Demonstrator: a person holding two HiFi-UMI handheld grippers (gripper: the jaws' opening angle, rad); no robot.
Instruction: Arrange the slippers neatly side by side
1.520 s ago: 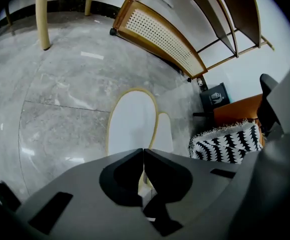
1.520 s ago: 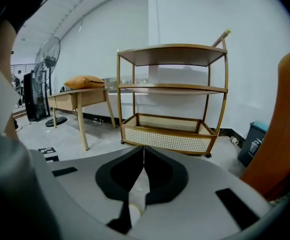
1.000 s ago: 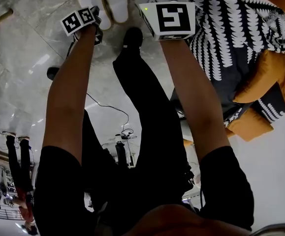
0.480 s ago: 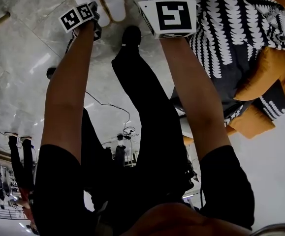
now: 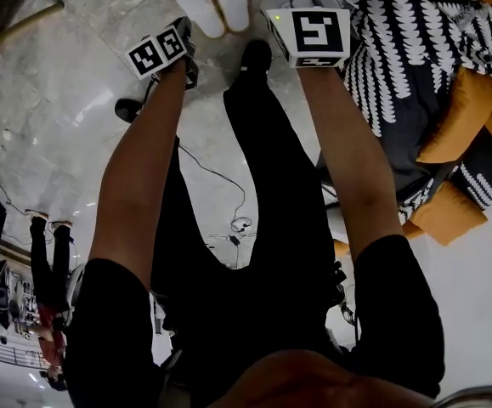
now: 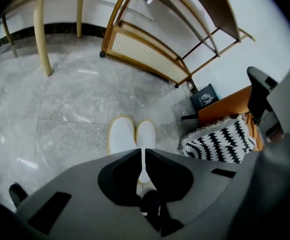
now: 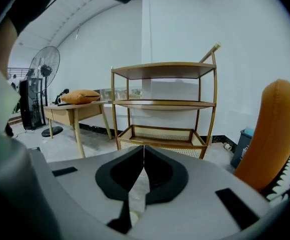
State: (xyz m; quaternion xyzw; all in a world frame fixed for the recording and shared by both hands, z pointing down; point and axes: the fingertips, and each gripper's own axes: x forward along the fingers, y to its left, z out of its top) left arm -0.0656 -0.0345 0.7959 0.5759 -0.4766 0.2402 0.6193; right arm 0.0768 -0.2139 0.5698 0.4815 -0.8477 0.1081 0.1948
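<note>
We are opening our empty left gripper over white yellow-edged slippers on grey marble floor, right gripper clenched toward wooden shelving.

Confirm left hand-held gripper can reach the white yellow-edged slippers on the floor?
Probably yes: white yellow-edged slippers lie straight ahead of left hand-held gripper, nothing in between; jaws opening, empty.

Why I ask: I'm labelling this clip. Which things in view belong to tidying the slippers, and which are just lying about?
Job:
- slippers, side by side
- left tongs, opening, gripping nothing
- right tongs, shut, empty

Lying about:
- shelf rack
- patterned blanket
- fan
- table
- cable
</note>
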